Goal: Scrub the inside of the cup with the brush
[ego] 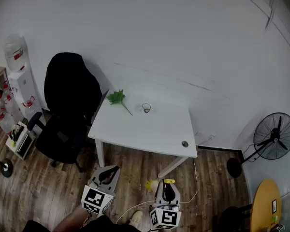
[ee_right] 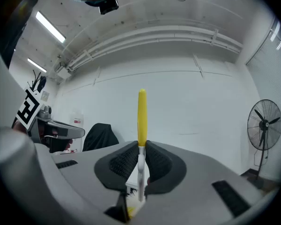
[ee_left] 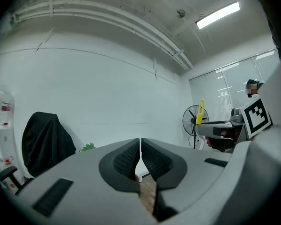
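I record my right gripper (ee_right: pixel 141 167) pinching the brush (ee_right: pixel 141 114): yellow handle upright, pale stem, bristles below. Left gripper (ee_left: pixel 140 159) pressed together, empty.

Cup (ego: pixel 146 108) on table (ego: pixel 145 129), sprig (ego: pixel 117 98) just L; chair (ego: pixel 67 110) L, fan (ego: pixel 275 135) R.

Cup (ego: pixel 146 108) tiny, unclear; brush (ee_right: pixel 141 118) bristles mostly behind R claw (ee_right: pixel 141 159).

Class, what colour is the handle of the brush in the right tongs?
Yellow; the right gripper view shows the brush handle best, clamped in the right tongs.
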`<state>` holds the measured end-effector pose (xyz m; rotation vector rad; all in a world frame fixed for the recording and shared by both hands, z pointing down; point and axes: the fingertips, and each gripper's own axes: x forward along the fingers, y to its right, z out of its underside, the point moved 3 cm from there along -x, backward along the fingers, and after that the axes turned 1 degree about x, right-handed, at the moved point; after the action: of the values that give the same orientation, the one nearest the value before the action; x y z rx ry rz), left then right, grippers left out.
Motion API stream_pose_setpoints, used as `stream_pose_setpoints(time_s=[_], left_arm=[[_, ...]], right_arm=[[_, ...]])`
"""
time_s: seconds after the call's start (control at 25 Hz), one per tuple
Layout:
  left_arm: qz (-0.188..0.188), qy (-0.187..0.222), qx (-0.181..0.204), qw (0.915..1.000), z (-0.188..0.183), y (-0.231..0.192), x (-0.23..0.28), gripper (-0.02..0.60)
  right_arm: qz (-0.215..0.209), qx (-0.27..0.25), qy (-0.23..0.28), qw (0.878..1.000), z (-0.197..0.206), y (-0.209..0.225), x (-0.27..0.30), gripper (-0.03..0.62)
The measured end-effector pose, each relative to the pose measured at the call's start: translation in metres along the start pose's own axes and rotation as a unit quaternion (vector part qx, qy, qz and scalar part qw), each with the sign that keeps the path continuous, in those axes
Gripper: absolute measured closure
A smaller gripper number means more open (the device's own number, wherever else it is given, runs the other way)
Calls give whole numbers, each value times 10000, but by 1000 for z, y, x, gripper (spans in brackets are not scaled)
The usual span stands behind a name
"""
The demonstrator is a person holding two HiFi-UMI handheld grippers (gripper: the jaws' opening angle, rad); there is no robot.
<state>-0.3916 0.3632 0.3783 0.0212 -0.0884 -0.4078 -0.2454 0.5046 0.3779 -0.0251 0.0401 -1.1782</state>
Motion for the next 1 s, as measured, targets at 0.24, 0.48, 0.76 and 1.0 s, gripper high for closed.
stream_pose_setpoints(time_s=[0.24,0.48,0.76,1.0], left_arm=[[76,-9,24,10000,1,2,14,551],[200,-64,23,9998,3,13,38,551],[229,-95,70,9997,0,33,76,551],[151,-92,88,9998,-6,62,111,551]], right_arm=[[87,86,-16,9999,3,9,5,534],[173,78,-18,9998,5,30,11,534],[241,144,28,9996,6,71,24,534],[150,208,55,9997,12,115,32,534]])
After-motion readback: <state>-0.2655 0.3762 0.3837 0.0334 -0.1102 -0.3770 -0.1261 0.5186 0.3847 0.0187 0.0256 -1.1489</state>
